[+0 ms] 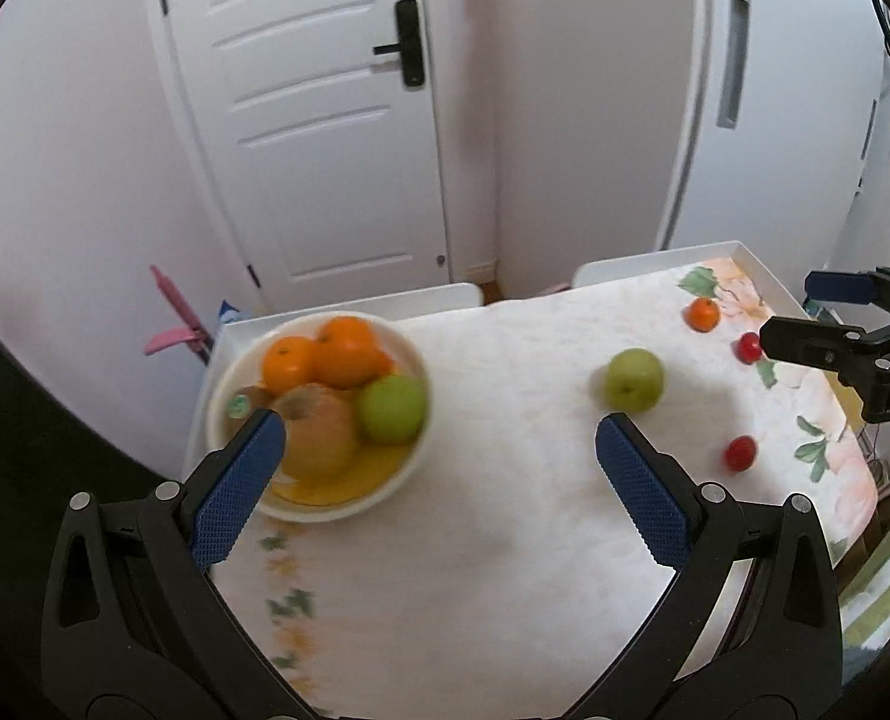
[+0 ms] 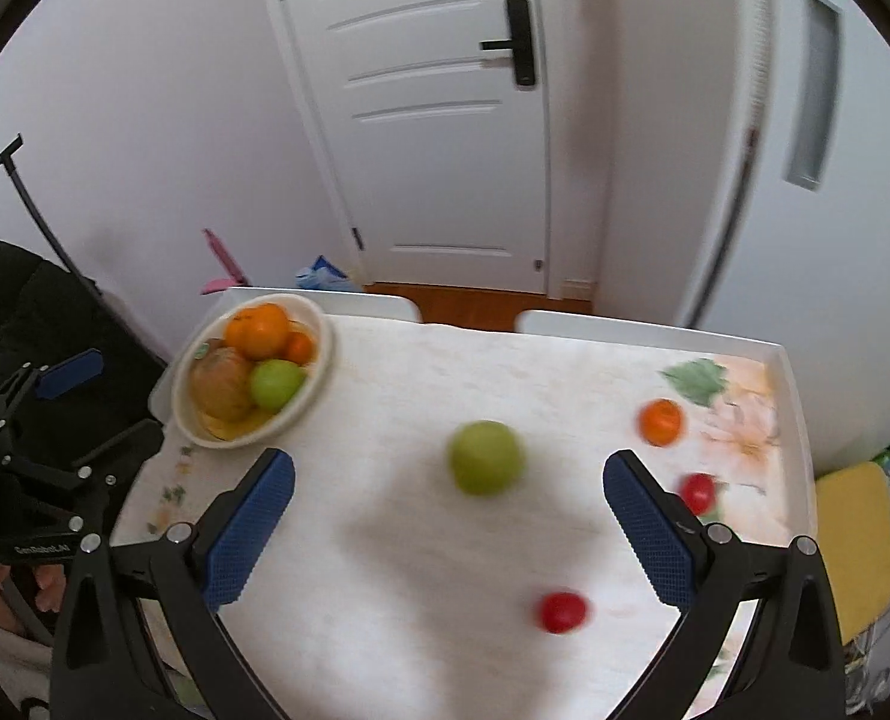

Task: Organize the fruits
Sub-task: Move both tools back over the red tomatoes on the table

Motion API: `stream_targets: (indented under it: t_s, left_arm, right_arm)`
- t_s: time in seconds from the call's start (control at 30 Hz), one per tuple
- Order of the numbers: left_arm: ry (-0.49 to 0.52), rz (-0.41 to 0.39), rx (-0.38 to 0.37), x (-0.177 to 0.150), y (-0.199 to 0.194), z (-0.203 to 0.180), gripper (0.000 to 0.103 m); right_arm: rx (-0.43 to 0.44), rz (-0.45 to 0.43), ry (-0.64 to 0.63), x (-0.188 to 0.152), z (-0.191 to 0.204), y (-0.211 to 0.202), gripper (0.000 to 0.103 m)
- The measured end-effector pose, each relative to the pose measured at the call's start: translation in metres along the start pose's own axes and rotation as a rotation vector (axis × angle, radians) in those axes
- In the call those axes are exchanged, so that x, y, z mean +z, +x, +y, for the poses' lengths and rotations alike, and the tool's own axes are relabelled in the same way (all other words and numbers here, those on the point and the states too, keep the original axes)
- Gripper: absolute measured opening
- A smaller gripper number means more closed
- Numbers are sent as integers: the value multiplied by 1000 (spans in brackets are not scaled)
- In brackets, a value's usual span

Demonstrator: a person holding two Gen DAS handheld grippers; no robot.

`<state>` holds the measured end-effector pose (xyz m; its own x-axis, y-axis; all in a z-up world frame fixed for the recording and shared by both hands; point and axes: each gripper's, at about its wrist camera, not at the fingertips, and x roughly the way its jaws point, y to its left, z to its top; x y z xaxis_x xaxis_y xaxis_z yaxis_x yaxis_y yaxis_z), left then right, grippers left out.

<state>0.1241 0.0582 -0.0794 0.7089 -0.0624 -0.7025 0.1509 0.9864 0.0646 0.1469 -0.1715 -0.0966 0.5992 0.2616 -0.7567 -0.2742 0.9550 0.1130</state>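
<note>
Lying apart on open cloth, green apple clears bowl.

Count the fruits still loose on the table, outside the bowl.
4: a green apple mid-table, a small orange far right, and two red fruits nearer the right edge. None looks hidden.

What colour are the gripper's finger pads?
Dark blue, finely textured pads on black arms, clearest in the left wrist view.
</note>
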Motion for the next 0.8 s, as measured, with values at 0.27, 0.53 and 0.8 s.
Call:
stream_targets:
  t_s: [0.27,0.53,0.8]
  left_arm:
    - [-17,38,-25,-8,15,-81,103]
    - [-43,89,-73,-30,45,-153,103]
    - [-49,132,-96,-50,72,-199,101]
  right_arm:
    - [-32,19,-36,-21,-77,-8,103]
    - [-31,64,-113,-43,-136,14,103]
    - [6,88,-152,-60,-169,41,100]
